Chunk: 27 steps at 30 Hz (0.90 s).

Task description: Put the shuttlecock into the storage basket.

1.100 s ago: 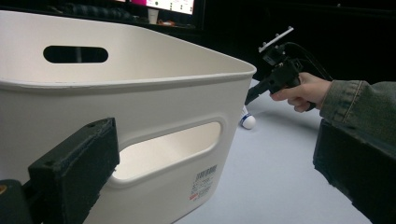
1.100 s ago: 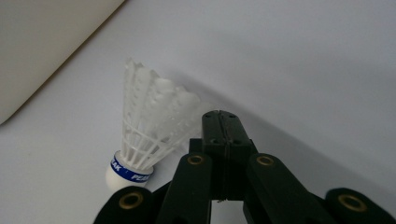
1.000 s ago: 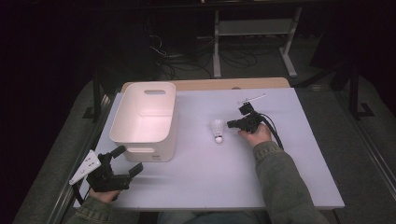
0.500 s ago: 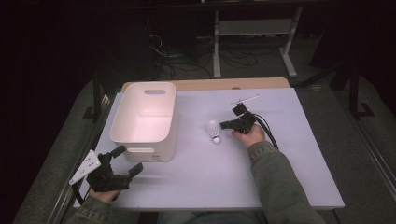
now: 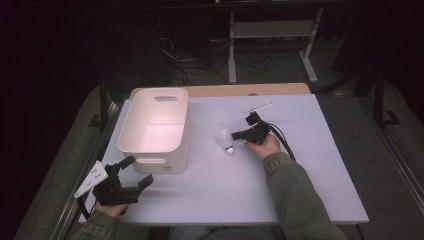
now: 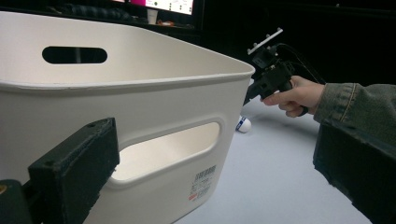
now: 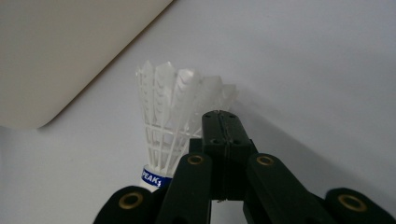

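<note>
A white feathered shuttlecock [image 5: 227, 141] [image 7: 173, 112] with a blue band lies on the white table [image 5: 310, 175], cork toward the person. My right gripper [image 5: 235, 135] [image 7: 219, 119] is just to its right, jaws shut flat against each other with nothing between them, the tips beside the feathers. The left gripper view shows that shuttlecock's cork [image 6: 243, 124] past the bin's corner. My left gripper [image 5: 137, 171] [image 6: 215, 177] rests at the table's near left, open, facing the handle slot of the white plastic bin [image 5: 129, 120] [image 6: 140, 79].
The bin stands empty at the left of the table, its corner close to the shuttlecock. A thin white stick [image 5: 258, 108] lies beyond the right hand. Dark floor, cables and a metal stand [image 5: 270, 30] lie behind the table.
My right hand has shifted a little to the left, closer to the shuttlecock. The left gripper and the bin have kept still.
</note>
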Motion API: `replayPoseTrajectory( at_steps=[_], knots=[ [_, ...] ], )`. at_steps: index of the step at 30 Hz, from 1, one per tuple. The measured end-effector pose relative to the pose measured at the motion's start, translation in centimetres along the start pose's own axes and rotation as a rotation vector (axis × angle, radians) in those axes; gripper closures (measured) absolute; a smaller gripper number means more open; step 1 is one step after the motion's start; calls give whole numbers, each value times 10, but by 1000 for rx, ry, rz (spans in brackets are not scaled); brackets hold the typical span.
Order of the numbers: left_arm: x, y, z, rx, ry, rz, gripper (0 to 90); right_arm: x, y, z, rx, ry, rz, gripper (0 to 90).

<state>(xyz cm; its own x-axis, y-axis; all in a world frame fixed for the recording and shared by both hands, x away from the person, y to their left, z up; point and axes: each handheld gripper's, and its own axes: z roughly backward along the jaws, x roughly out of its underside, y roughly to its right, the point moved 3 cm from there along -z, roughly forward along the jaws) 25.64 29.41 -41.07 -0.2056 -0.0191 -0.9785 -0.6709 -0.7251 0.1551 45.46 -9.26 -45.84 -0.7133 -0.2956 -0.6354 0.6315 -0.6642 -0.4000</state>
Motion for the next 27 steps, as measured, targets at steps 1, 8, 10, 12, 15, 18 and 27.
replayPoseTrajectory(
  at_steps=[1,8,10,12,15,18,27],
  knots=[
    [0,0,0,1,0,2,0,0,-2,-1,-2,-4,-5,886],
    [0,0,0,0,1,2,0,0,-9,-5,-21,-16,18,886],
    [0,0,0,0,0,3,0,-1,-11,-6,-26,-17,20,886],
    [0,0,0,1,0,1,0,-1,-14,-7,-31,-19,25,886],
    [0,0,0,1,0,2,0,-1,-16,-9,-36,-14,36,886],
    [0,0,0,1,0,0,0,-1,-17,-9,-45,-16,34,885],
    [0,0,0,0,0,2,0,-2,-24,-10,-62,-19,50,885]
  ],
)
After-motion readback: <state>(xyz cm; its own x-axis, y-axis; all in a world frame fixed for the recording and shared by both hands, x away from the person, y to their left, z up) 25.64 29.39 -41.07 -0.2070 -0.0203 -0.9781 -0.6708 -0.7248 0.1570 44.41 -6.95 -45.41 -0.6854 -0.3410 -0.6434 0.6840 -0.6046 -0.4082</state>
